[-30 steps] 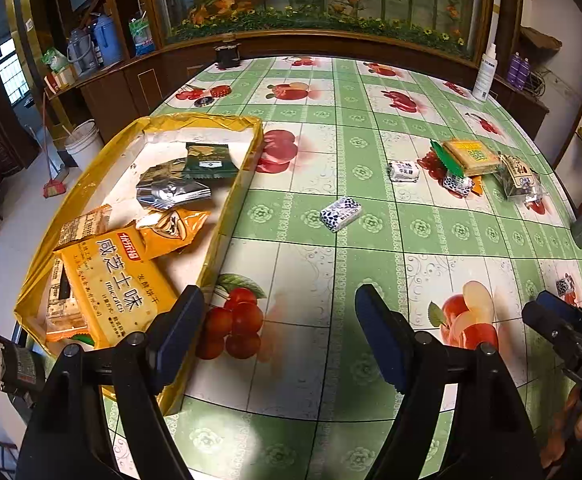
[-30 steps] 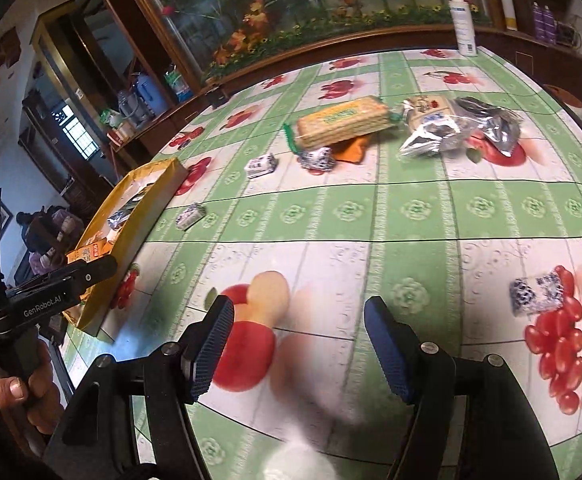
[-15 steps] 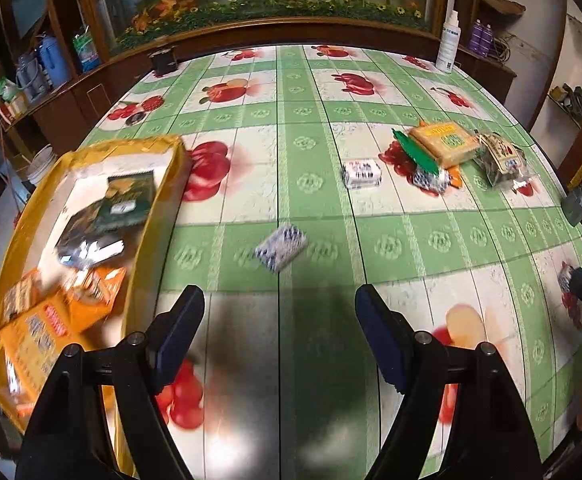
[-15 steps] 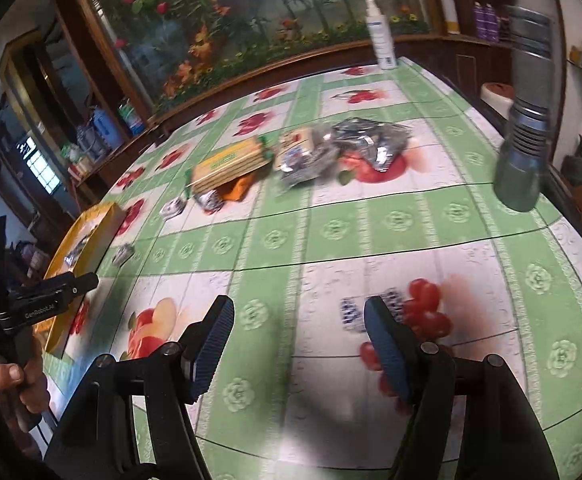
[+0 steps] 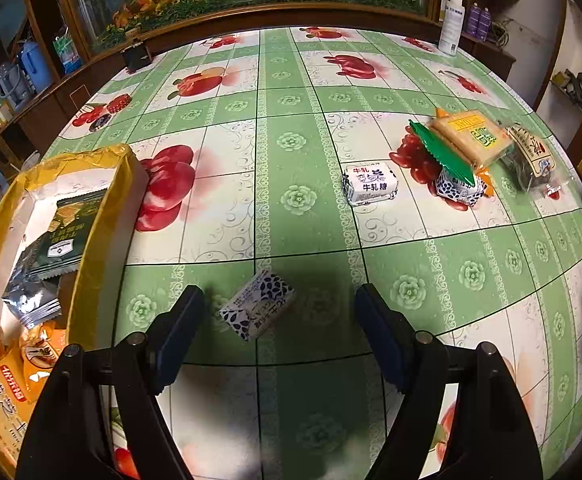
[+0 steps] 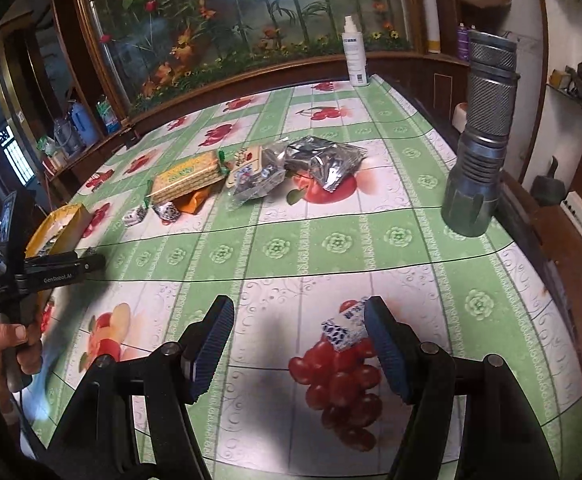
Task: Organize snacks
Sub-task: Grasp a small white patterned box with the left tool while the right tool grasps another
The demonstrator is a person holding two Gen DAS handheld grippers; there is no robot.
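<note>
In the left wrist view my left gripper (image 5: 279, 336) is open and low over the table. A blue-and-white wrapped candy (image 5: 257, 310) lies flat between its fingers, touching neither pad. The yellow tray (image 5: 103, 216) at the left holds several snack packs. In the right wrist view my right gripper (image 6: 299, 346) is also open. A second blue-and-white candy (image 6: 343, 330) lies on the grape print, close against the right finger (image 6: 385, 348) and well apart from the left one. A hand holds the left gripper (image 6: 63, 268) at the left edge of that view.
A biscuit pack (image 5: 471, 136), a white candy (image 5: 369, 184), another patterned candy (image 5: 459, 190) and a dark bag (image 5: 529, 156) lie at the right. Silver bags (image 6: 323, 160) lie beside them. A flashlight (image 6: 479, 136) stands near the table's right edge, a spray bottle (image 6: 355, 52) at the back.
My left gripper moved right and down from the tray until the candy lay between its fingers. My right gripper swung right to the candy on the grape print. Both stayed open.
</note>
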